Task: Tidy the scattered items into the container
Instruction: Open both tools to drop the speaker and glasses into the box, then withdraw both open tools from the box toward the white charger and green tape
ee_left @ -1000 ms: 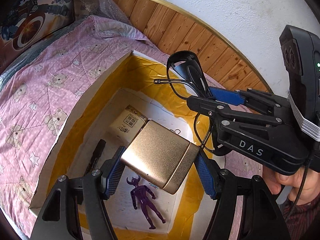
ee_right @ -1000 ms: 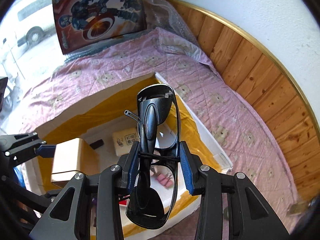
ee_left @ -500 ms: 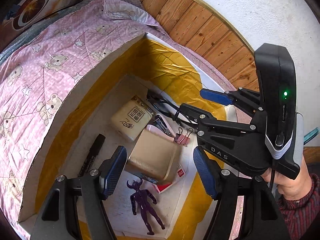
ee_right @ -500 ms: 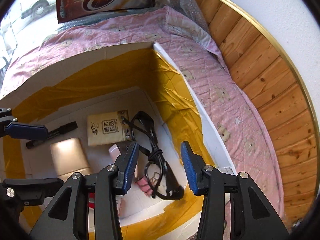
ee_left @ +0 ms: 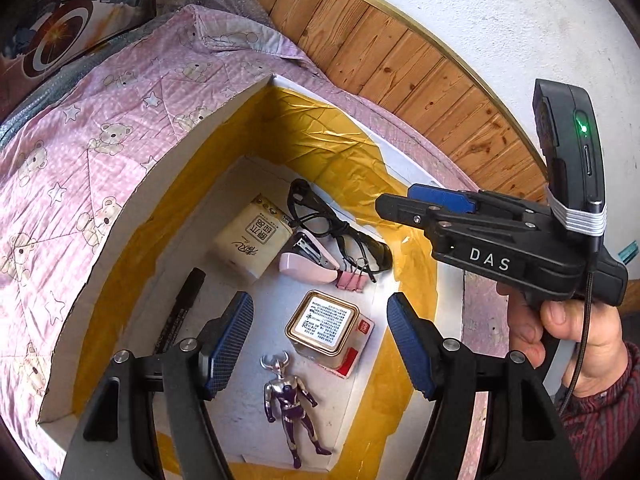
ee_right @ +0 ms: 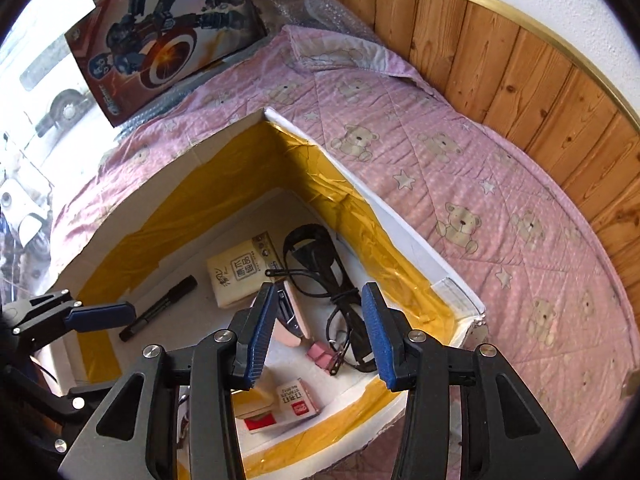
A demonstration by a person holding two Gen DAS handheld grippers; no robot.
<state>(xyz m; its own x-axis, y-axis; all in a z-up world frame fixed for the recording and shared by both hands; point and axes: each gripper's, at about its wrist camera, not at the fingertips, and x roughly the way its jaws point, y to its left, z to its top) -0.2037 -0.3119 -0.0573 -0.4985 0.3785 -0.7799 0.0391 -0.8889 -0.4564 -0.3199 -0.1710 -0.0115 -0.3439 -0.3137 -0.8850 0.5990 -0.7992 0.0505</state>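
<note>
Both tongs are held spread and empty above the container [ee_left: 120, 216], probably because nothing is left to carry: no loose item is seen on the pink bedspread [ee_right: 460, 168]. The left gripper [ee_left: 320, 340] is seen at lower centre of its view, directly over the gold tin [ee_left: 322, 322], which rests on a red-and-white packet. The right gripper [ee_right: 318, 336] hangs over the black glasses [ee_right: 320, 268] in mid-frame. The silver-purple figure [ee_left: 290, 400] is shown only by the left view; it is hidden in the right view, where the poster [ee_right: 160, 36] at upper left is shown more fully.
</note>
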